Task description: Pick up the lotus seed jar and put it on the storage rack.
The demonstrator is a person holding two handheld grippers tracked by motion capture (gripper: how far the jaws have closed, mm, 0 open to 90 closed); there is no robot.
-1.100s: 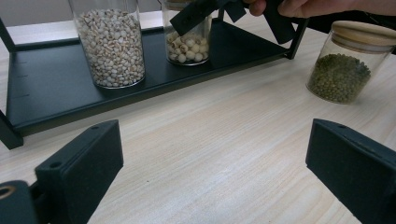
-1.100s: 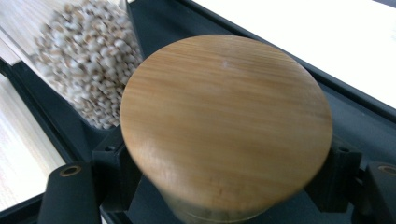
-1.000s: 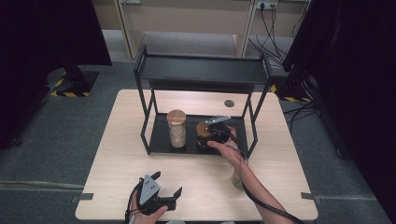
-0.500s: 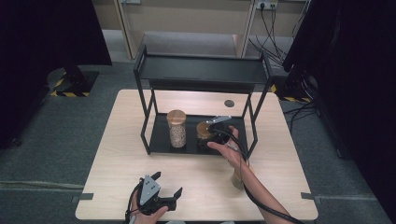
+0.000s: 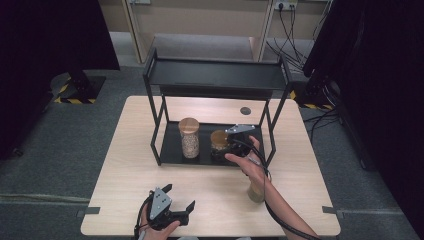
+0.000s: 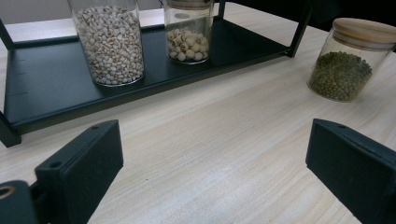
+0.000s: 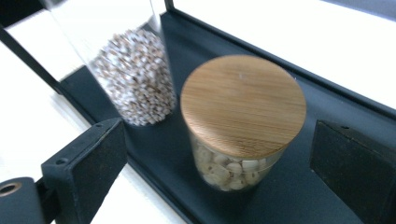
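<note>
Right gripper [image 5: 231, 141] has just opened off the short lotus-seed jar [image 7: 243, 119]; fingers wide, nothing held. Jar stands upright on the rack's lower shelf [image 5: 172, 150], right end, just below the fingers. Left gripper [image 5: 172, 200] open, empty, near desk's front edge.

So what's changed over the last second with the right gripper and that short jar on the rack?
The right gripper has let go of the short jar: its jaws have just been opening and now stand clear on either side of the lid, and it has pulled slightly back and up. The jar stands on the rack's bottom shelf beside the tall jar. The left gripper, open, and the green-bean jar stayed put.
</note>
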